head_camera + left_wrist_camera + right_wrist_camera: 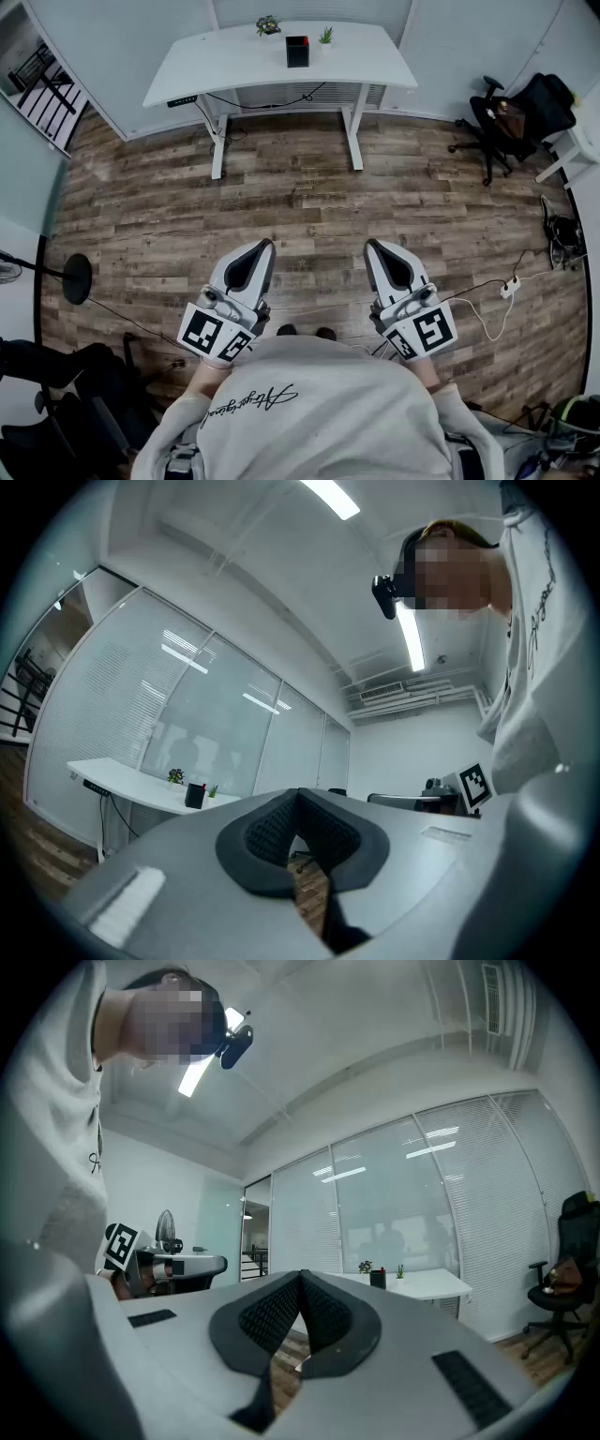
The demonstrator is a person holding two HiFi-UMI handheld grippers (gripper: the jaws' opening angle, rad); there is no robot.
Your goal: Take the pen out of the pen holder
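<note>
A black pen holder (pixel 297 51) with a red-tipped pen in it stands on the white desk (pixel 225 66) at the far side of the room. It also shows small in the left gripper view as a dark pen holder (pixel 195 795), and as a pen holder (pixel 378 1279) in the right gripper view. My left gripper (pixel 265 247) and right gripper (pixel 371 247) are held close to the person's body, far from the desk. Both are shut with nothing between the pads.
Two small potted plants (pixel 268 25) sit on the desk beside the holder. A black office chair (pixel 511 117) stands at the right, a fan base (pixel 77 278) at the left. Cables and a power strip (pixel 511 286) lie on the wooden floor at right.
</note>
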